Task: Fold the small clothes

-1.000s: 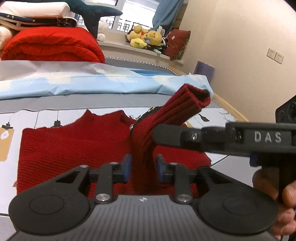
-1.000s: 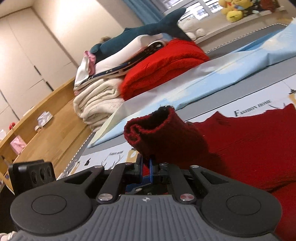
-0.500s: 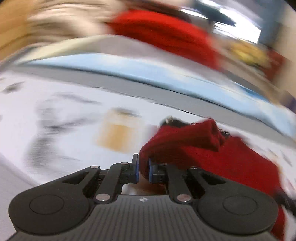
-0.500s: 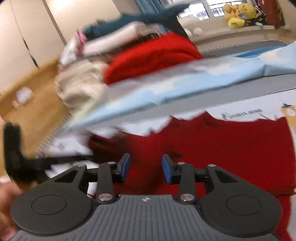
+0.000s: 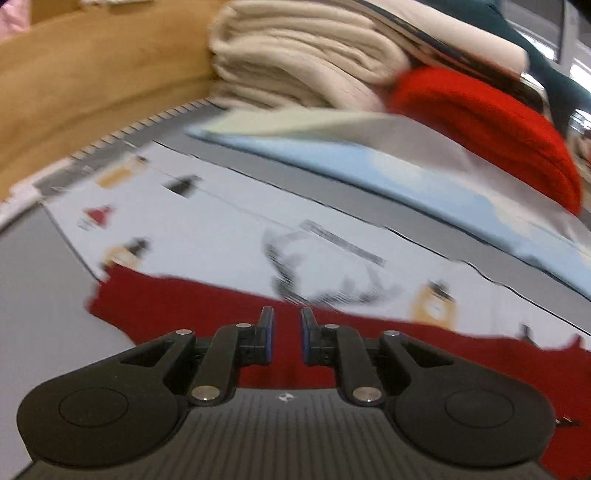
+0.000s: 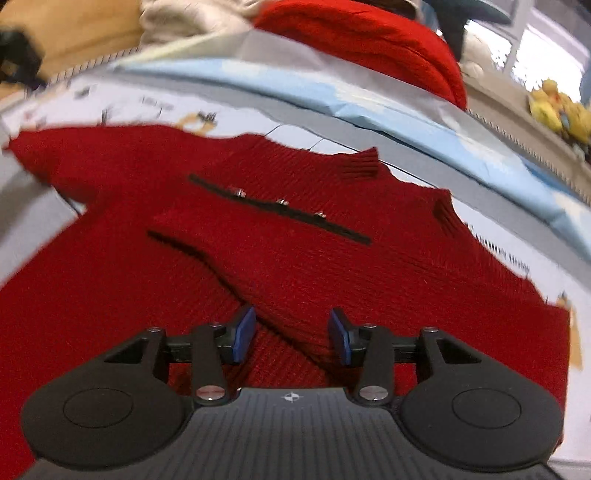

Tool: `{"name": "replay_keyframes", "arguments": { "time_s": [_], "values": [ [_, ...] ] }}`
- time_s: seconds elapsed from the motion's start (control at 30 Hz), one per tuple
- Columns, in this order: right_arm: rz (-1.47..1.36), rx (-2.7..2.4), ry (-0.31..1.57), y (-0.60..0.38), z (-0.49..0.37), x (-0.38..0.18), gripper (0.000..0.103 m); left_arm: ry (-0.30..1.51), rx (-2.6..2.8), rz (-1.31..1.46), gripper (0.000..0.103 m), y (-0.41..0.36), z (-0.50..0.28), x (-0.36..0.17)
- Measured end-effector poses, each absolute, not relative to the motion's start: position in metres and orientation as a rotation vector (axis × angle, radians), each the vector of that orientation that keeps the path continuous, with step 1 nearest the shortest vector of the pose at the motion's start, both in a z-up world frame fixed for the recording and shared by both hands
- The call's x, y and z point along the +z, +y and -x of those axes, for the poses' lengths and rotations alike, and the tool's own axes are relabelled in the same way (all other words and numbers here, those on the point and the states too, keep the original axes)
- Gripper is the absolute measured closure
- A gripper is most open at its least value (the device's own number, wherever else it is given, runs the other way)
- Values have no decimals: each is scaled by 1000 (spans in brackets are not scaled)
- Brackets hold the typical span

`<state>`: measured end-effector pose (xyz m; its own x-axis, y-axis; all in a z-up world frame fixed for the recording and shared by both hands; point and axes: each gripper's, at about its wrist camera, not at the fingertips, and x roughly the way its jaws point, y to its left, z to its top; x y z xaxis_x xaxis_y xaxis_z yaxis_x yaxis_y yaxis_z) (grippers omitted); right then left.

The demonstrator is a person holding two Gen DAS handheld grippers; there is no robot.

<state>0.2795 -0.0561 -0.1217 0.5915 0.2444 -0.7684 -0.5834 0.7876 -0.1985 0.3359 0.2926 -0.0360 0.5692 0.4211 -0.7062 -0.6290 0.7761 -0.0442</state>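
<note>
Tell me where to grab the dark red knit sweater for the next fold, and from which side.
Probably take the dark red knit sweater at its outstretched sleeve end, coming from the outer side. That sleeve lies flat on the printed bedsheet, unfolded; both the left gripper and right gripper are open and empty.

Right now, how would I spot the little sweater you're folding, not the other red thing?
Find the bed with the printed sheet. The sweater lies flat on it, nearest the tongs, in front of the pile of bedding. Unlike the brighter red blanket rolled up in that pile, it is dark red with a black strip of silver studs.
</note>
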Motion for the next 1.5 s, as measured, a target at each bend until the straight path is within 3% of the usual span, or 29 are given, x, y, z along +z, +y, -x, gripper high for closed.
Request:
{"name": "replay_keyframes", "arguments": {
  "time_s": [0.1,0.13,0.17,0.2,0.27,0.5,0.7,0.77,0.9,0.93,1.0,1.03,1.23,1.37,1.43,1.5],
  "values": [
    [532,519,763,-51,-276,-127,58,743,585,289,88,264,-338,-46],
    [536,533,758,-51,-276,-126,63,743,578,284,88,263,-341,-47],
    [533,535,756,-52,-278,-124,80,743,574,284,88,259,-344,-48],
    [533,525,749,-55,-279,-121,87,743,571,285,88,259,-344,-49],
    [492,512,715,-66,-282,-105,89,751,564,285,88,263,-347,-55],
    [17,205,576,-224,-322,-33,91,769,491,291,88,237,-341,-58],
    [-436,-741,588,-455,-306,-70,86,805,389,287,88,216,-346,-65],
    [-599,-789,588,-487,-285,-80,86,831,354,301,88,211,-348,-70],
    [-780,-574,693,-475,-282,-98,82,931,272,383,82,203,-354,-89],
    [-789,-520,723,-464,-285,-101,79,959,264,413,80,202,-355,-96],
    [-821,-368,802,-440,-293,-112,62,1012,260,461,80,201,-356,-107],
    [-837,-296,846,-428,-299,-120,62,1036,261,487,80,201,-355,-113],
    [-807,-269,874,-407,-315,-127,61,1096,277,585,78,209,-353,-134],
    [-920,-420,898,-416,-300,-128,83,1100,284,625,78,214,-352,-134],
    [-926,-444,917,-411,-295,-123,83,1105,286,620,78,214,-353,-132],
    [-924,-407,937,-405,-300,-128,75,1111,288,600,76,211,-353,-131]
  ]
}}
